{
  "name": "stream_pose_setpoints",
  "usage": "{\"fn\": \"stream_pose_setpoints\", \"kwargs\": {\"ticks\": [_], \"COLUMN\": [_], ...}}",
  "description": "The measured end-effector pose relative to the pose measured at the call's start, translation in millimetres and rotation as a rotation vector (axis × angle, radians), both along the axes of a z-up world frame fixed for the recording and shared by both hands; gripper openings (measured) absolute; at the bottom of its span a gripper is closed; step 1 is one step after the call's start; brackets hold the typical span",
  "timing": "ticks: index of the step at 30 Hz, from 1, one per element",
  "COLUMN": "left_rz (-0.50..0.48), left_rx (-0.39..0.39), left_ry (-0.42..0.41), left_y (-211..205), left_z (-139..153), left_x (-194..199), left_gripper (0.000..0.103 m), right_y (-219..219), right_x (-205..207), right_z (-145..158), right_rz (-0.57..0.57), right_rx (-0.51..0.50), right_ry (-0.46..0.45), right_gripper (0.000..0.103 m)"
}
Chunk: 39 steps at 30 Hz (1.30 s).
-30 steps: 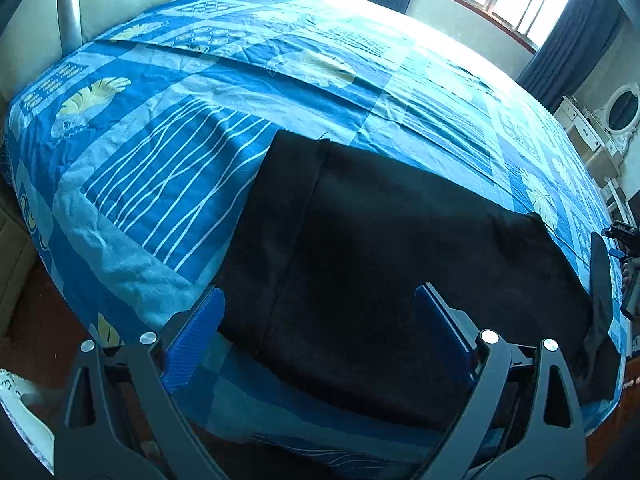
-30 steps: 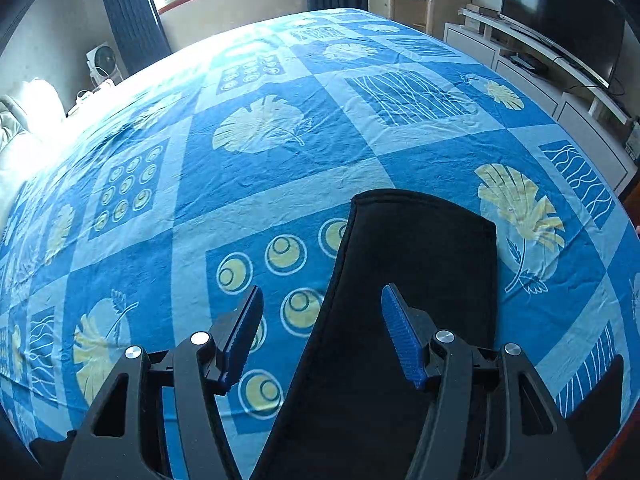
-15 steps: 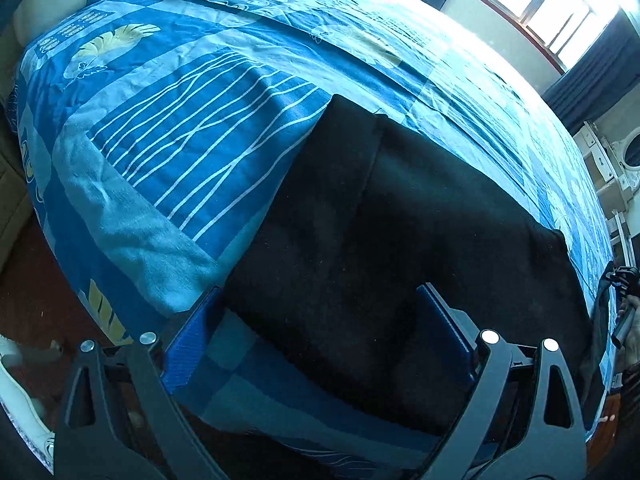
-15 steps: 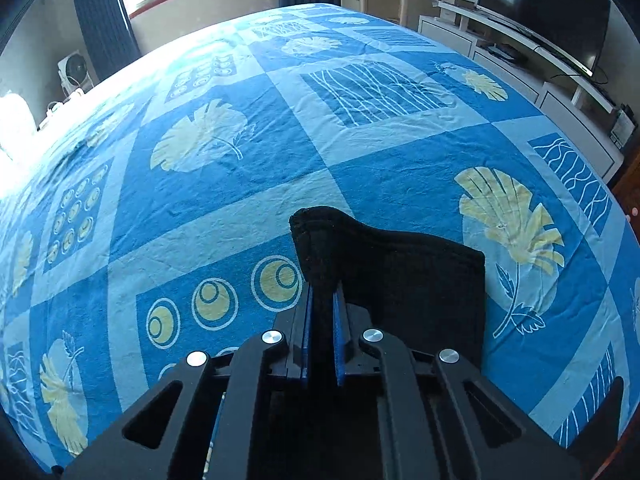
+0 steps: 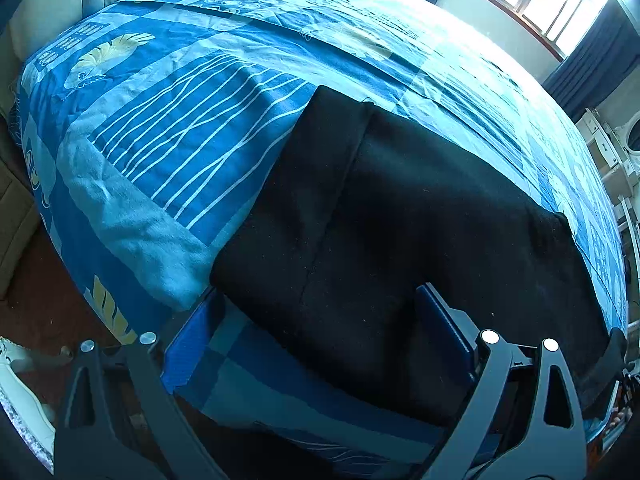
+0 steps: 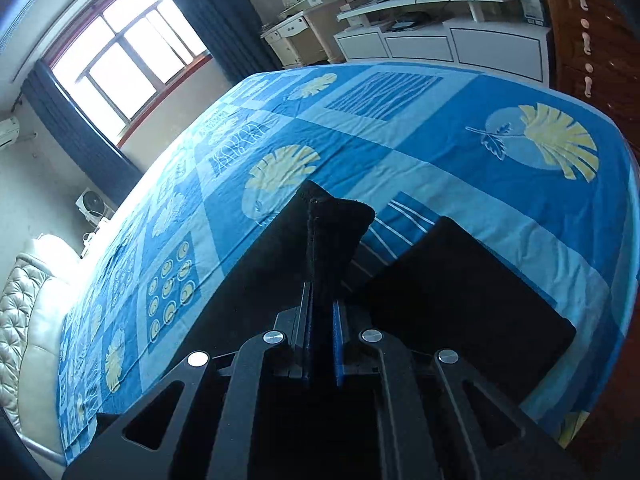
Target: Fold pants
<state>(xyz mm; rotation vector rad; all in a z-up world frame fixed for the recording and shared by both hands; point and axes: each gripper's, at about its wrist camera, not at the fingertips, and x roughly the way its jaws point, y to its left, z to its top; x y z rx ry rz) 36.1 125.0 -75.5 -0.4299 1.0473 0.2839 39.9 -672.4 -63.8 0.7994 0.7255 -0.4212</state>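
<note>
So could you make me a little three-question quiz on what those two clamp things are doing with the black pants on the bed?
1. True or false: the right gripper is shut on the black pants.
2. Which gripper is open? A) left B) right
3. Fill in: the pants lie on a blue patterned ____.

Key:
1. True; a pinched fold of cloth stands up between its fingers.
2. A; the left gripper is spread wide, its fingers on either side of the pants' near edge.
3. Bedspread.
</note>
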Motion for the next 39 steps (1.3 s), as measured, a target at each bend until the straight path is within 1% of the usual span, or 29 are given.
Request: {"fn": "stream_pose_setpoints", "kwargs": {"ticks": [2, 4, 6, 7, 8, 9, 12, 13, 14, 16, 19, 20, 22, 25, 26, 28, 30, 35, 39], "left_rz": [0.004, 0.014, 0.023, 0.026, 0.027, 0.028, 0.026, 0.026, 0.028, 0.037, 0.05, 0.051, 0.05, 0.047, 0.049, 0.051, 0.049, 0.04, 0.039], "left_rx": [0.004, 0.0, -0.008, -0.009, -0.007, -0.005, 0.012, 0.016, 0.017, 0.012, -0.006, -0.01, -0.012, -0.004, -0.001, 0.007, 0.01, 0.009, 0.024], "left_ry": [0.001, 0.005, 0.008, 0.009, 0.011, 0.011, 0.013, 0.013, 0.016, 0.023, 0.033, 0.035, 0.034, 0.029, 0.028, 0.028, 0.03, 0.027, 0.022], "left_y": [-1.5, -2.1, -2.6, -3.0, -4.0, -5.2, -8.9, -9.8, -10.3, -10.1, -8.9, -8.6, -8.9, -9.8, -10.2, -11.7, -12.6, -12.6, -15.0], "left_z": [0.2, 0.2, 0.3, 0.3, 0.0, -0.2, -0.7, -0.9, -1.3, -1.8, -1.9, -1.9, -2.4, -4.1, -4.5, -4.5, -4.3, -3.7, -4.3], "left_x": [-0.9, -2.0, -3.9, -4.7, -5.8, -7.3, -9.5, -9.7, -9.7, -9.5, -9.6, -9.4, -9.4, -9.5, -9.6, -9.8, -9.6, -10.0, -9.9], "left_gripper": [0.096, 0.096, 0.096, 0.096, 0.096, 0.096, 0.096, 0.096, 0.096, 0.096, 0.096, 0.096, 0.096, 0.096, 0.096, 0.096, 0.096, 0.096, 0.096], "right_y": [-11.2, -19.1, -23.9, -25.8, -27.8, -29.6, -34.5, -35.7, -36.6, -39.9, -51.3, -55.2, -60.4, -61.5, -63.1, -65.2, -63.8, -60.7, -63.6], "right_x": [-11.5, -17.3, -16.5, -14.3, -11.7, -8.1, 2.8, 6.2, 7.3, -0.2, -27.3, -37.4, -52.0, -63.8, -69.0, -74.2, -74.8, -80.5, -82.0], "right_z": [-23.1, -37.2, -42.1, -43.0, -42.9, -42.6, -41.3, -39.0, -34.9, -22.9, -2.6, -1.5, -11.3, -35.7, -44.5, -54.3, -53.3, -37.0, -41.3], "right_rz": [-0.024, -0.048, -0.07, -0.084, -0.095, -0.102, -0.115, -0.111, -0.107, -0.105, -0.133, -0.141, -0.148, -0.154, -0.162, -0.174, -0.173, -0.159, -0.151], "right_rx": [0.123, 0.207, 0.261, 0.274, 0.278, 0.277, 0.29, 0.28, 0.265, 0.242, 0.192, 0.188, 0.213, 0.213, 0.233, 0.263, 0.253, 0.212, 0.21], "right_ry": [-0.046, -0.098, -0.136, -0.146, -0.154, -0.156, -0.147, -0.141, -0.141, -0.175, -0.236, -0.246, -0.233, -0.17, -0.165, -0.188, -0.193, -0.222, -0.195], "right_gripper": [0.008, 0.008, 0.011, 0.014, 0.018, 0.019, 0.02, 0.019, 0.012, 0.009, 0.008, 0.008, 0.008, 0.008, 0.008, 0.008, 0.008, 0.008, 0.008]}}
